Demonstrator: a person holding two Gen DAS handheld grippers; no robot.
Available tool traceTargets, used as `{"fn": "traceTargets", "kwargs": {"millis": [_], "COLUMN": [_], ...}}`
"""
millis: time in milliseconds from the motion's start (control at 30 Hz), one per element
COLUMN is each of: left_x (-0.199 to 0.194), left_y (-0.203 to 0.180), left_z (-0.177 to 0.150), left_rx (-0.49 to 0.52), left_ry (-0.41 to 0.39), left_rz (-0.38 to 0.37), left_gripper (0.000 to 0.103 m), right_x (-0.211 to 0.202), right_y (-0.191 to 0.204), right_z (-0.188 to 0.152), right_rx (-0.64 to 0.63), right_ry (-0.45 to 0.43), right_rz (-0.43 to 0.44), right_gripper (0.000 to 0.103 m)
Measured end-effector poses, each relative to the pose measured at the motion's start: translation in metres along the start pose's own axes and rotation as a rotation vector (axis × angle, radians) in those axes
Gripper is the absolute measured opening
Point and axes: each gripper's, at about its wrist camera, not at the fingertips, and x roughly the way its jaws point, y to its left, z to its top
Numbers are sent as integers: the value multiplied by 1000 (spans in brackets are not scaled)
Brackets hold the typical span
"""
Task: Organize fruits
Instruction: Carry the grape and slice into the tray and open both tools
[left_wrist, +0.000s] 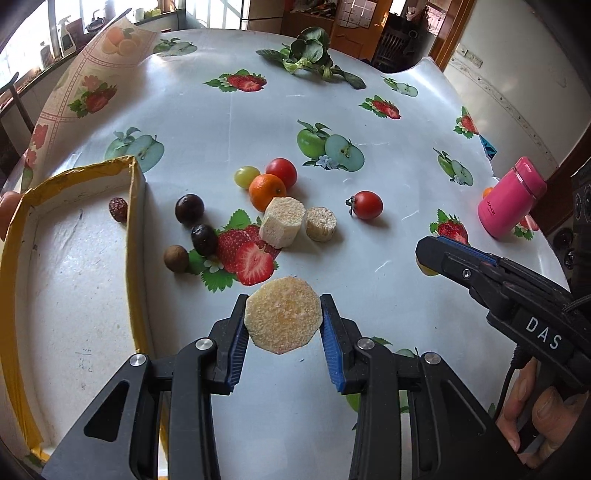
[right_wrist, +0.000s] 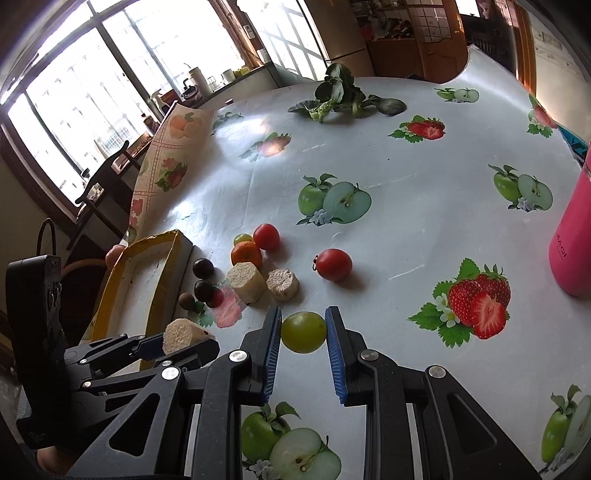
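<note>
My left gripper (left_wrist: 283, 320) is shut on a pale yellow cut piece of sugarcane (left_wrist: 282, 315), held above the table just right of the yellow-rimmed box (left_wrist: 135, 206). My right gripper (right_wrist: 303, 332) is shut on a green grape (right_wrist: 303, 331). On the table lie a second green grape (left_wrist: 246, 175), an orange (left_wrist: 267, 189), two red tomatoes (left_wrist: 281, 171) (left_wrist: 366, 205), two more cane pieces (left_wrist: 282, 226) (left_wrist: 320, 223), two dark round fruits (left_wrist: 189, 209) (left_wrist: 204, 240) and a brown longan (left_wrist: 176, 258). A red date (left_wrist: 118, 209) lies inside the box.
A pink flask (left_wrist: 511, 201) stands at the right edge, with a small orange thing behind it. Leafy greens (left_wrist: 310, 55) lie at the far side. The tablecloth (left_wrist: 207, 122) has printed fruit pictures. A folded printed sheet (left_wrist: 85, 96) rises at the far left.
</note>
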Motion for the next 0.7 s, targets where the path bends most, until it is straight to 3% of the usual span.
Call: {"fn": "traceTargets", "kwargs": {"millis": [700], "left_x": [-60], "left_y": [113], "left_z": [-54], "left_rx": [-144], "left_ry": [-30], "left_rz": [151], "left_gripper": [34], "right_x": [11], "right_y": [142], "right_z": [-40], "right_rx": [-189], "right_ry": [63], "right_rz": [149], "right_gripper": [25]}}
